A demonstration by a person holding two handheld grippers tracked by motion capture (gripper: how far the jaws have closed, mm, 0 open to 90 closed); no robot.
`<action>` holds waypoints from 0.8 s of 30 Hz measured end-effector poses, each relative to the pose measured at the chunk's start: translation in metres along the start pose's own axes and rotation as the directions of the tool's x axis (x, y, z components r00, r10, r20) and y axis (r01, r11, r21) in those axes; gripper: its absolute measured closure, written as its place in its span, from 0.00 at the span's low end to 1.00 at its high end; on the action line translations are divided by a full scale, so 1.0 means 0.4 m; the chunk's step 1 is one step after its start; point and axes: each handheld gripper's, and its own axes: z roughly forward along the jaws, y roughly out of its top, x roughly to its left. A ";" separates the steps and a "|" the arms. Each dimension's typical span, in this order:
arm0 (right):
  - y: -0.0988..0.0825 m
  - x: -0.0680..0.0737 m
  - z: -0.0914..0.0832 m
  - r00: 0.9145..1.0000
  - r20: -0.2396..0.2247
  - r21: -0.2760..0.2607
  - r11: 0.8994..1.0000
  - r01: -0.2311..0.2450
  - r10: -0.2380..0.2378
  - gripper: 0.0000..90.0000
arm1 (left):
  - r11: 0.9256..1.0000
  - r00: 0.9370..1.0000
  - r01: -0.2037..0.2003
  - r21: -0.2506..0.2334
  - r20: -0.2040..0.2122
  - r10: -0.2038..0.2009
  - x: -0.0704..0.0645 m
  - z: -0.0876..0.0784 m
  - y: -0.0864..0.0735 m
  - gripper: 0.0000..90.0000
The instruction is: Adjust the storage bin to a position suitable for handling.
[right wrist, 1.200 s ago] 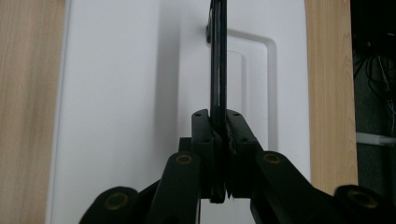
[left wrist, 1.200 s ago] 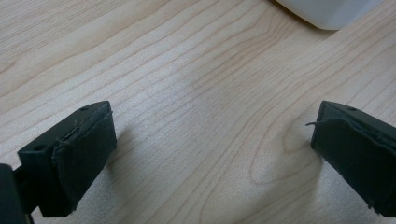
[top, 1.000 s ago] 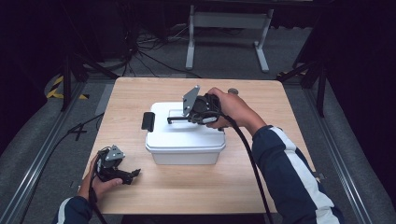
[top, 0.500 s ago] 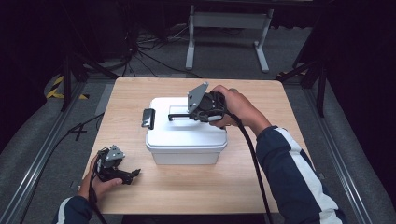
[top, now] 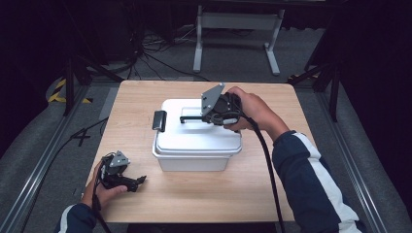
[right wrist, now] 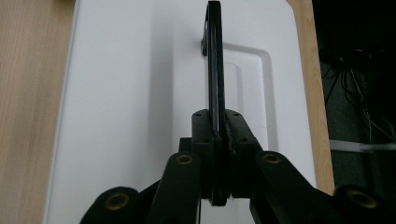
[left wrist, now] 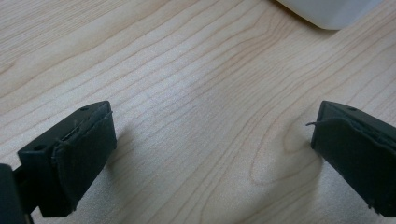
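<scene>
A pale wooden surface (top: 272,194) carries one white lidded box (top: 194,162), sitting squarely at its centre.

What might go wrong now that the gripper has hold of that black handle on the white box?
The right gripper pinches only the thin edge of the raised black handle, so it may slip out. The black side latch may be fastened, so the whole white box might lift or slide. The left gripper rests open, apart from the box, not steadying it.
</scene>
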 end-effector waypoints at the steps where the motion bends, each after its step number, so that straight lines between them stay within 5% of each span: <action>1: -0.002 0.001 -0.004 1.000 0.004 0.002 1.000 -0.005 0.005 0.94 | 1.000 1.000 0.003 0.002 0.004 -0.003 0.000 -0.001 0.000 0.01; 24: -0.079 -0.006 -0.099 0.998 0.057 -0.012 0.999 -0.034 0.034 0.94 | 1.000 1.000 0.010 -0.006 0.005 -0.010 -0.001 0.001 -0.001 0.01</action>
